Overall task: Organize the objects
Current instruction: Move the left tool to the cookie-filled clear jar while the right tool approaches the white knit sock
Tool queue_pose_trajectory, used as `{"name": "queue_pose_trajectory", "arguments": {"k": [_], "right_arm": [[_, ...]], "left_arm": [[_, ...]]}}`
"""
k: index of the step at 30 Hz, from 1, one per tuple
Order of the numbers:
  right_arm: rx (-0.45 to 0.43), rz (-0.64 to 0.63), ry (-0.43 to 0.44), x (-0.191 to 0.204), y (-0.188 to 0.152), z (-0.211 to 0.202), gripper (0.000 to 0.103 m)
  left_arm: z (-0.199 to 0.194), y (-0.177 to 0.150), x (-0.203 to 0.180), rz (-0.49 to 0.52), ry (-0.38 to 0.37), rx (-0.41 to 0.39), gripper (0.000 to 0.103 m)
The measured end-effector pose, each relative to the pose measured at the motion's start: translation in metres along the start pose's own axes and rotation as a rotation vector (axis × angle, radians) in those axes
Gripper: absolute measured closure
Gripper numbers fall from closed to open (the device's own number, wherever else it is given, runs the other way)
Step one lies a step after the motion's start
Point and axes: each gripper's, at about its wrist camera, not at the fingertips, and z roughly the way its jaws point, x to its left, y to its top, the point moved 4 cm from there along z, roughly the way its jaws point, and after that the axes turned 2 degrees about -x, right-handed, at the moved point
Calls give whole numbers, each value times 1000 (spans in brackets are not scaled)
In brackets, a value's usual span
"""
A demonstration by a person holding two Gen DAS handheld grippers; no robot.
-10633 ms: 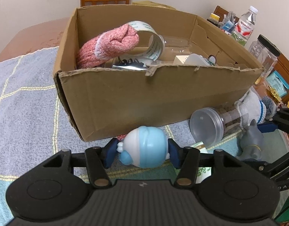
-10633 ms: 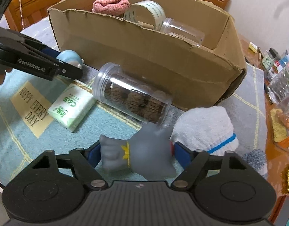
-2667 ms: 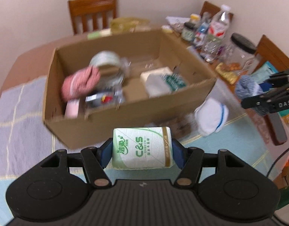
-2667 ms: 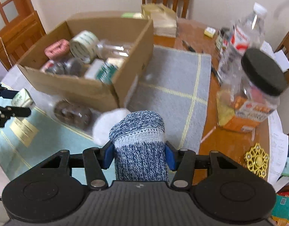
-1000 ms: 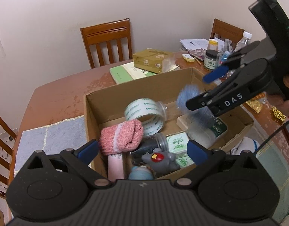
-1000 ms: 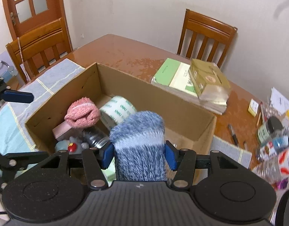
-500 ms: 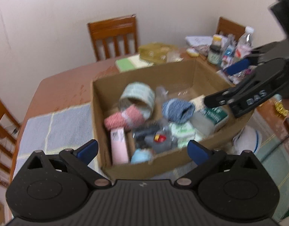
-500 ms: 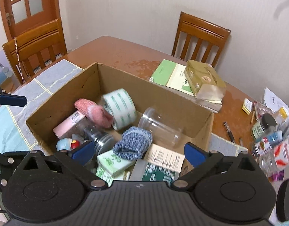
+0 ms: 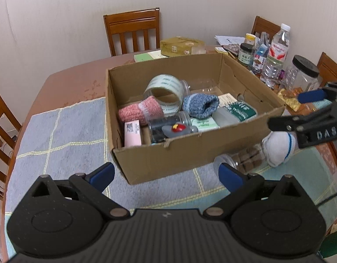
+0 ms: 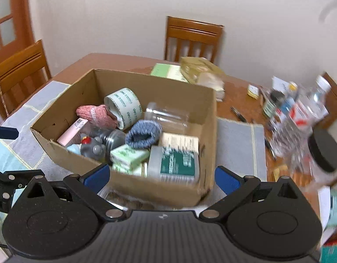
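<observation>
The box [image 9: 190, 157] on the tabletop [image 9: 65, 81] is already crowded, so a careless drop can bounce out. It holds a tape roll [image 9: 165, 87], a pink sock [image 9: 140, 112] and a blue sock [image 9: 200, 105]. The jar [image 9: 241, 159] and white sock [image 9: 277, 149] lie outside, beside the box. The left gripper [image 9: 166, 174] and right gripper [image 10: 160, 178] both have their jaws wide apart, empty.

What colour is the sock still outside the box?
White with a blue stripe, clearest in the left wrist view.

Blue sock [image 9: 200, 107] dropped into cardboard box [image 9: 190, 153] — right gripper [image 10: 160, 178] emptied, jaws wide, both grippers pulled back
</observation>
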Motion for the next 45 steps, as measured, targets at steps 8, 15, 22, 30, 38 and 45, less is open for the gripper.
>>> {"name": "queue_pose_trajectory", "arguments": {"k": [8,15,22,30,38,45], "right_arm": [[59,49,-159,1,-45,-14,0],[107,65,-200,-9,-74,-14,0],[176,22,-148,-29,-98,16,0],[183,-94,-6,-49,-108,46,0],[149,-209,112,-54,-107,69,0],[138,-208,176,-67,-103,76,0]], "left_arm": [[7,-19,-4,35,-75,18,2],[18,-35,-15,11,-89,71,2],[39,-46,-33,-93,-50,133,2],[47,-47,-73,-175,-4,147,2],[64,-47,-103,-202,34,155,2],[77,-48,-121,-198,43,170,2]]}}
